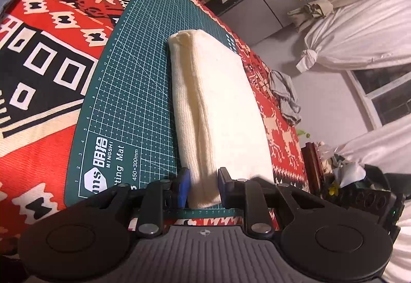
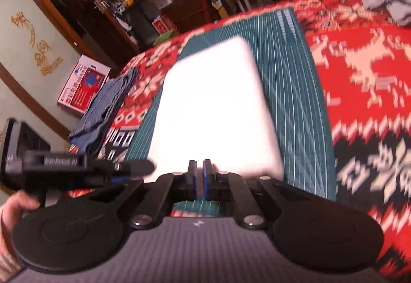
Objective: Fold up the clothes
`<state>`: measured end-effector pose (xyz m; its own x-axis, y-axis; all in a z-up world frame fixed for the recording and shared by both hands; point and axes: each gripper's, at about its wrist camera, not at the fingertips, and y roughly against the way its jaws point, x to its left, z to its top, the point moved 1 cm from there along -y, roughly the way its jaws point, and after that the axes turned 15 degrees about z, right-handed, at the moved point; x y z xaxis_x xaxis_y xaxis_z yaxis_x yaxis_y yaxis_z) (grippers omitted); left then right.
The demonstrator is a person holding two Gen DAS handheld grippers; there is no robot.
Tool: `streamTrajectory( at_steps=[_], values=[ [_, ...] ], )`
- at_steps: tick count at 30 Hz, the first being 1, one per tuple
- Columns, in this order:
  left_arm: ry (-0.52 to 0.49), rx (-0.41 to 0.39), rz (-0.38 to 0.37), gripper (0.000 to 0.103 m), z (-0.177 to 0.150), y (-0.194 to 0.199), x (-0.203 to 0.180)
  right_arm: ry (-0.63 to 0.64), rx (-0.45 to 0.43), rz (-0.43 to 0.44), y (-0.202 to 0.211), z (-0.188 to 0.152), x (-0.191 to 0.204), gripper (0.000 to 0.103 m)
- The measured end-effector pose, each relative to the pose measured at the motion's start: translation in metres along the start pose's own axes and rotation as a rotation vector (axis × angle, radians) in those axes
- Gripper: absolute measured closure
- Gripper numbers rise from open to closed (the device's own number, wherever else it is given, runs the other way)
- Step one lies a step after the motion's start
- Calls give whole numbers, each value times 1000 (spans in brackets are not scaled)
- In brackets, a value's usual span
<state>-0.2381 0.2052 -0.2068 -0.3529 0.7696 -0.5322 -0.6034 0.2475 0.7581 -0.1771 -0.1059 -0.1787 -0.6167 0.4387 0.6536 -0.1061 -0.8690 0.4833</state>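
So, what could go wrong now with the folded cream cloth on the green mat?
1. The left gripper straddles only the near end of the folded cream cloth; lifting from there could let the far layers sag and open.
2. The cloth's right side lies at the edge of the cutting mat, so a push may slide it onto the red blanket.
3. The right gripper looks shut and empty, giving no support.

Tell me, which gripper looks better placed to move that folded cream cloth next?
Probably left: the left gripper has its jaws open around the cream cloth's near end. The right gripper looks nearly shut, behind its edge.
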Motion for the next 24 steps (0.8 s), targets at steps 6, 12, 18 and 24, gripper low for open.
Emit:
streamTrajectory(
  at_steps=[6,12,18,24],
  values=[
    [-24,9,-14,81,-4,3,-1,-97,-29,90,11,-10,1,94],
    [-35,14,5,84,-8,2,-2,-300,-107,222,-15,-8,-13,94],
    [-45,13,15,86,-8,3,-3,-359,-166,178,-4,-14,-32,94],
    [-38,15,9,86,-7,2,-2,-443,-290,127,32,-18,-58,94]
  ],
)
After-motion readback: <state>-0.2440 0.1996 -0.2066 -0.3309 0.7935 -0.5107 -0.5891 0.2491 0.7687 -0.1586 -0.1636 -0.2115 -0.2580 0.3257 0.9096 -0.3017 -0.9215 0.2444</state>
